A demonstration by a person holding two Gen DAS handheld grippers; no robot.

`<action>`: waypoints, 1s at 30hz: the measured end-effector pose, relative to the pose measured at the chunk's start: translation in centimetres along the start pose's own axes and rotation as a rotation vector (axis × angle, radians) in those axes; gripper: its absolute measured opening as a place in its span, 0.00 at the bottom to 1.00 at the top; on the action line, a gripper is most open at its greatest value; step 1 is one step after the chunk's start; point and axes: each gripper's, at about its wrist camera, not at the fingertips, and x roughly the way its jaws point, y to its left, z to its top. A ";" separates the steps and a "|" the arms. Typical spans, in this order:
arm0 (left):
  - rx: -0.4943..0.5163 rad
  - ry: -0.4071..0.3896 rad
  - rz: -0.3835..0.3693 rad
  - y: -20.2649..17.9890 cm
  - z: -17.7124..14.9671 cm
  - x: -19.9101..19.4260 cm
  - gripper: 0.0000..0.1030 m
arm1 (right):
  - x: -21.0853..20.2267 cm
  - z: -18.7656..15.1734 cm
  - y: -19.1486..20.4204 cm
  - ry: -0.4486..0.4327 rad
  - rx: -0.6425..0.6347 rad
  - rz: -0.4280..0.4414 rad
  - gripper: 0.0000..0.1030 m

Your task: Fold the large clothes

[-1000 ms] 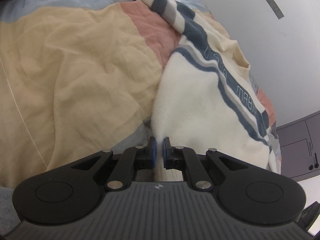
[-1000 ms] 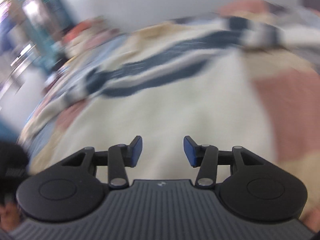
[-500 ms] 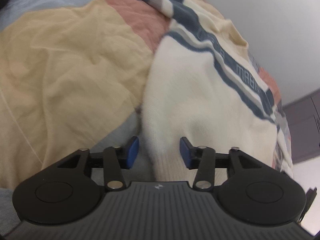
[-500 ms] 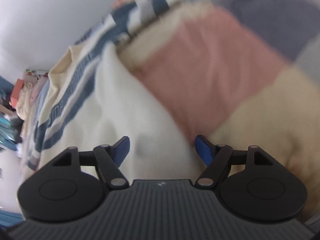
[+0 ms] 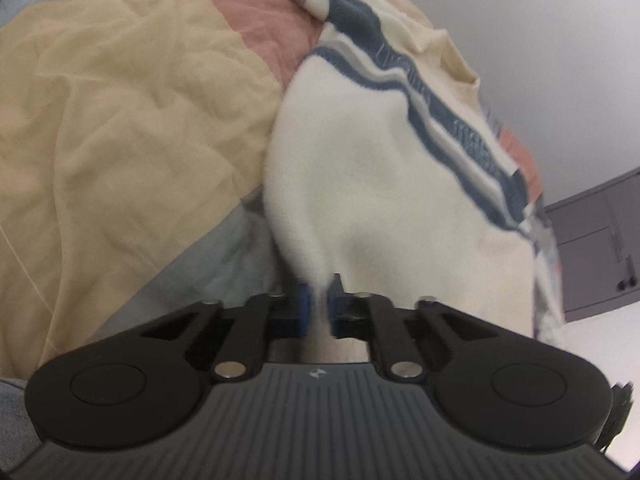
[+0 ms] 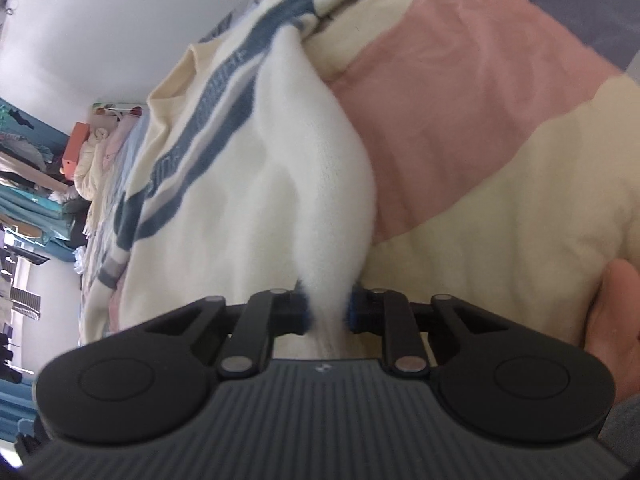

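A cream fleece sweater [image 5: 380, 168] with dark blue and grey chest stripes lies on a bed. My left gripper [image 5: 318, 308] is shut on the sweater's near hem at its left edge, the fabric pinched between the blue pads. In the right wrist view the same sweater [image 6: 248, 184] stretches away to the left. My right gripper [image 6: 326, 314] is shut on a bunched fold of its hem at the right edge. The fabric rises slightly from the bed at both grips.
The bed is covered by a patchwork quilt [image 5: 120, 120] of yellow, pink and pale blue panels, also in the right wrist view [image 6: 500, 160]. A grey cabinet [image 5: 592, 248] stands at right. Piled clothes and shelves [image 6: 36, 184] fill the room's left side. A white wall lies behind.
Half a second ago both grippers were open around the hem. Both have now shut on the sweater. The right gripper swung round to the sweater's right edge.
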 end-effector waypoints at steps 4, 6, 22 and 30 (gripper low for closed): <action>0.031 -0.054 -0.080 -0.6 0.0 -3.5 0.08 | -3.1 1.1 0.3 -0.043 -0.055 0.076 0.16; 0.055 -0.071 -0.124 -1.1 0.0 -5.4 0.07 | -4.6 1.6 0.9 -0.037 -0.088 0.088 0.15; 0.296 -0.022 0.071 -2.7 -1.0 -9.6 0.02 | -7.6 1.1 0.5 0.081 -0.315 -0.070 0.07; 0.400 -0.129 0.053 -7.7 -1.0 -9.6 0.02 | -8.5 2.0 4.7 -0.039 -0.444 -0.005 0.07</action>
